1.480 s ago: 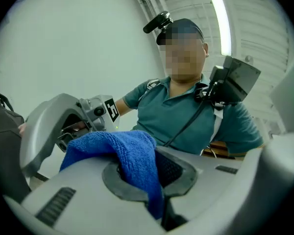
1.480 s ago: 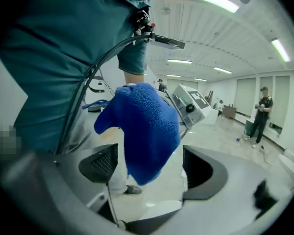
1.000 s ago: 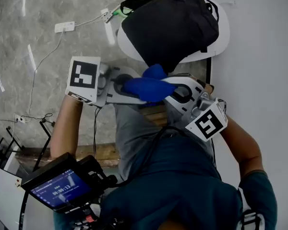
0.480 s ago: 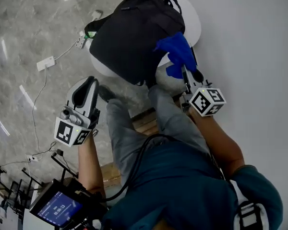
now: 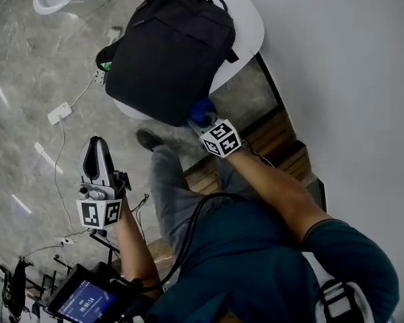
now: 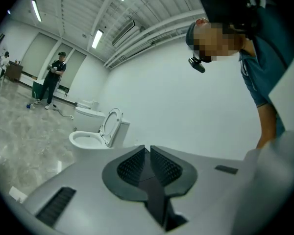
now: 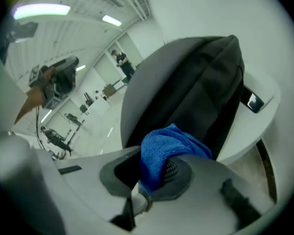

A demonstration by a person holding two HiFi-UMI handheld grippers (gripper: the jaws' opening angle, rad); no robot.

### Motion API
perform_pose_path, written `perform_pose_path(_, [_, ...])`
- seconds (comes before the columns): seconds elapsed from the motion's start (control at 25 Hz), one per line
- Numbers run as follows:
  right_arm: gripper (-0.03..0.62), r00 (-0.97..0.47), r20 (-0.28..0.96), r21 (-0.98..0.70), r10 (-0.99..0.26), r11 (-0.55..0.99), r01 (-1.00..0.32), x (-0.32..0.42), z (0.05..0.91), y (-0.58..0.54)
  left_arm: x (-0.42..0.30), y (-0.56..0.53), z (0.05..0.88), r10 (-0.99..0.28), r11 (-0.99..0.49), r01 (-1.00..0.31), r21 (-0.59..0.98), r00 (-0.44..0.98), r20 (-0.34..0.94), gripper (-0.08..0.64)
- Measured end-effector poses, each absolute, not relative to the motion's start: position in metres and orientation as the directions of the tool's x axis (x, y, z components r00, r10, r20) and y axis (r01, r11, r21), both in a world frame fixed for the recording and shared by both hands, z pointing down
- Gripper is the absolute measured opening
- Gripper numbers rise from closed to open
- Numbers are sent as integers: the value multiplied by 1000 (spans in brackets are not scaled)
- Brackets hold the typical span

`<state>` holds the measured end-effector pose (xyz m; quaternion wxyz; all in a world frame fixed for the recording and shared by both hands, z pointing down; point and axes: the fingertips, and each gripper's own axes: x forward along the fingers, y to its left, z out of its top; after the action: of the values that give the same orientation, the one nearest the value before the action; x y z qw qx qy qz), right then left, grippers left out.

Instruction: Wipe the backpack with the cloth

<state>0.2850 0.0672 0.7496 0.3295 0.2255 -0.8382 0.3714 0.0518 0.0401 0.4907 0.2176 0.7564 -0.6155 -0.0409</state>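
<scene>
Lower left of the head view, the left gripper (image 5: 97,143) hangs with its jaws pressed together, nothing between them. Mid-frame, the right gripper (image 5: 203,118) clamps the fluffy blue cloth (image 5: 202,108) right at the lower edge of the black fabric backpack (image 5: 168,46), which lies on a white rounded tabletop (image 5: 250,29) at upper centre.

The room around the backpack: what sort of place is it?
Probably a large open hall or test space, not a real bathroom: a toilet stands unenclosed on a wide marbled floor, long strip lights line an exposed ceiling, and a power strip lies loose on the floor.
</scene>
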Motion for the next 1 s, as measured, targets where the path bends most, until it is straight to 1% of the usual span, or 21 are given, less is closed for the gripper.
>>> perform_pose_path(0.04, [31, -706, 687, -497, -172, 599, -628, 288, 739, 53, 54, 37, 489, -949, -153, -913, 378, 242, 201, 38])
perform_pose_path(0.16, [31, -731, 601, -584, -323, 447, -678, 309, 713, -12, 56, 27, 485, -953, -157, -913, 376, 240, 186, 38])
perform_pose_path(0.24, [31, -728, 567, -631, -385, 364, -685, 322, 704, -35, 58, 24, 483, -954, -156, -911, 382, 239, 181, 38])
perform_pose_path(0.32, [31, -712, 545, -708, -443, 211, -674, 336, 706, -42, 60, 23, 484, -954, -157, -907, 390, 242, 179, 38])
perform_pose_path(0.36, [31, -713, 533, -768, -456, 93, -633, 341, 712, -38, 61, 24, 485, -953, -156, -906, 394, 243, 181, 38])
perform_pose_path(0.44, [31, -733, 495, -863, -468, -161, -479, 344, 729, -24, 62, 27, 487, -951, -149, -904, 401, 242, 193, 38])
perform_pose_path(0.48, [31, -733, 477, -879, -485, -241, -412, 345, 734, -23, 63, 27, 488, -950, -146, -903, 404, 242, 198, 38])
perform_pose_path(0.52, [31, -725, 468, -884, -506, -276, -378, 348, 736, -30, 63, 27, 488, -949, -145, -903, 405, 243, 201, 38])
perform_pose_path(0.6, [31, -716, 443, -897, -540, -265, -355, 352, 731, -56, 64, 23, 488, -950, -142, -904, 403, 239, 201, 38])
perform_pose_path(0.76, [31, -737, 313, -950, -599, -189, -250, 370, 716, -105, 63, 21, 485, -951, -137, -906, 400, 233, 202, 38])
perform_pose_path(0.88, [31, -752, 281, -959, -596, -141, -247, 388, 711, -140, 63, 18, 482, -955, -132, -908, 398, 224, 194, 38])
perform_pose_path(0.92, [31, -731, 281, -958, -622, -140, -249, 399, 707, -153, 63, 18, 482, -956, -130, -908, 397, 221, 192, 38])
perform_pose_path(1.0, [31, -636, 263, -961, -726, -136, -242, 433, 693, -194, 62, 17, 481, -959, -124, -909, 399, 213, 187, 38])
